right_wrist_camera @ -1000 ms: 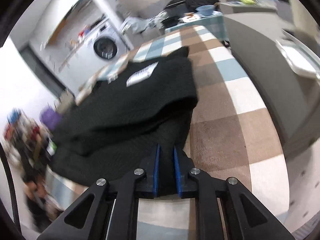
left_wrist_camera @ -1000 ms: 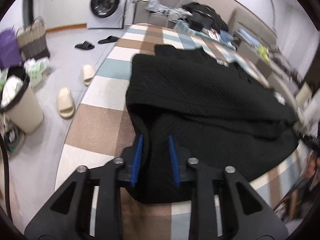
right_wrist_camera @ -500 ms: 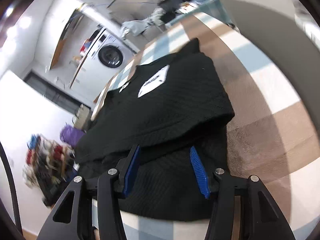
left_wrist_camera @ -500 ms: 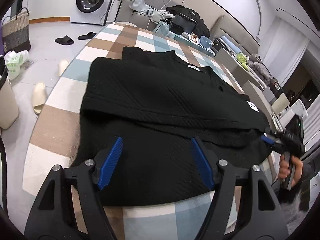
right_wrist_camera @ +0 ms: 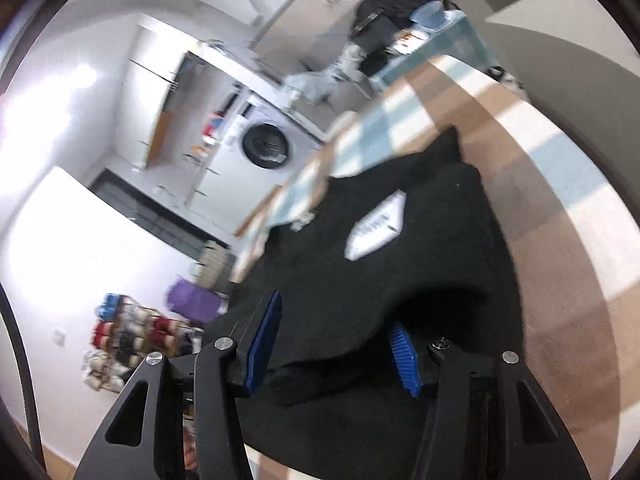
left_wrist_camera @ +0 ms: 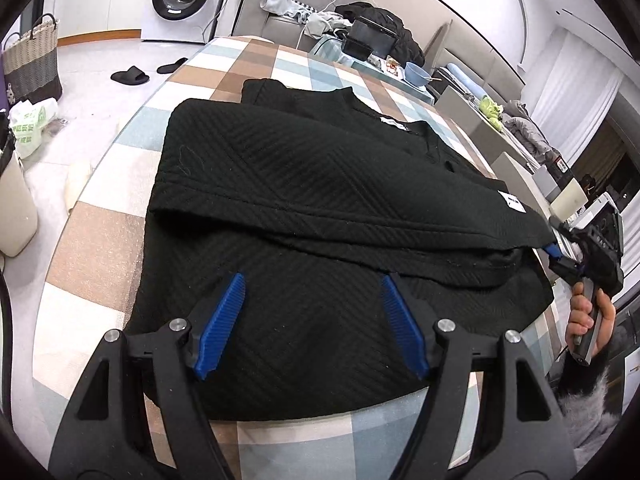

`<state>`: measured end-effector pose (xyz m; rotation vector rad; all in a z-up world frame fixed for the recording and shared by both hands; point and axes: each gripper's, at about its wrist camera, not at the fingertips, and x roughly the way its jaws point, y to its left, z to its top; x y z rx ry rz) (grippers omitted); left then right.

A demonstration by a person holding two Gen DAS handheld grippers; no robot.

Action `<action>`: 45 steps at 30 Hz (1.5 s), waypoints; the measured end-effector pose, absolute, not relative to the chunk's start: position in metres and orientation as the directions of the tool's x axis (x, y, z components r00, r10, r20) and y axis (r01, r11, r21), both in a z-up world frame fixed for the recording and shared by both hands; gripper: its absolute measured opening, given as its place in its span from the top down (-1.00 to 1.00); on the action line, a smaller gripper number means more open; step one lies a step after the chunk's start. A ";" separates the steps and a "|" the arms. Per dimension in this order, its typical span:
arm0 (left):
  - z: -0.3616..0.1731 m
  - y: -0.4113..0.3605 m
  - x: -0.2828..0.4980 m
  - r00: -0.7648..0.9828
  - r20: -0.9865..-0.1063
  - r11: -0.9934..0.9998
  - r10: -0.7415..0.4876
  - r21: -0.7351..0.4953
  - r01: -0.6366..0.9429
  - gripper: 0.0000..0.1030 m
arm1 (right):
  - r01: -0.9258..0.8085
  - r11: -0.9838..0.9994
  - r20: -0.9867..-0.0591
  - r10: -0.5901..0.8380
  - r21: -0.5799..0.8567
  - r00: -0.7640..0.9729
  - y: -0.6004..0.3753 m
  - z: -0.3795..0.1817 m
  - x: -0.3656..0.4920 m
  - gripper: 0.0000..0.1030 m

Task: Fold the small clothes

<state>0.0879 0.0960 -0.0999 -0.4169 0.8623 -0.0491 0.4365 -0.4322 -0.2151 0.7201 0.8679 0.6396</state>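
Tongs that pinched the black sweater a second ago are released: left tongs, right tongs. Only the left view shows the hand holding the right tongs.

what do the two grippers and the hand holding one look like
Both the left gripper and the right gripper are matte black plastic, with triangular cut-outs in the finger arms and silver screw heads at the joints. Each finger carries a bright blue ribbed pad. In the left wrist view the hand grips a black handle below the right gripper; the wrist wears a dark cuff and a fuzzy grey sleeve.
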 end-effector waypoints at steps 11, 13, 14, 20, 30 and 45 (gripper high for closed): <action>-0.102 0.143 0.098 0.679 -0.730 0.881 -0.077 -0.368 -0.296 -0.31 | -0.146 0.638 -0.515 0.718 0.756 0.469 -0.448 -0.242 0.416 -0.04; -0.104 0.147 0.103 0.676 -0.735 0.880 -0.044 -0.349 -0.323 -0.31 | -0.144 0.632 -0.510 0.722 0.762 0.468 -0.449 -0.243 0.416 -0.04; -0.104 0.148 0.107 0.673 -0.739 0.884 -0.019 -0.328 -0.335 -0.31 | -0.144 0.631 -0.510 0.722 0.762 0.467 -0.449 -0.243 0.416 -0.04; -0.097 0.147 0.120 0.714 -0.700 0.897 -0.020 -0.329 -0.297 -0.31 | -0.138 0.623 -0.500 0.724 0.770 0.476 -0.452 -0.245 0.415 -0.04; -0.094 0.141 0.139 0.713 -0.698 0.902 -0.066 -0.347 -0.257 -0.31 | -0.142 0.629 -0.505 0.721 0.765 0.473 -0.453 -0.245 0.411 -0.04; -0.079 0.157 0.142 0.775 -0.630 0.881 -0.041 -0.389 -0.270 0.93 | -0.076 0.697 -0.510 0.590 0.713 0.625 -0.478 -0.233 0.423 0.82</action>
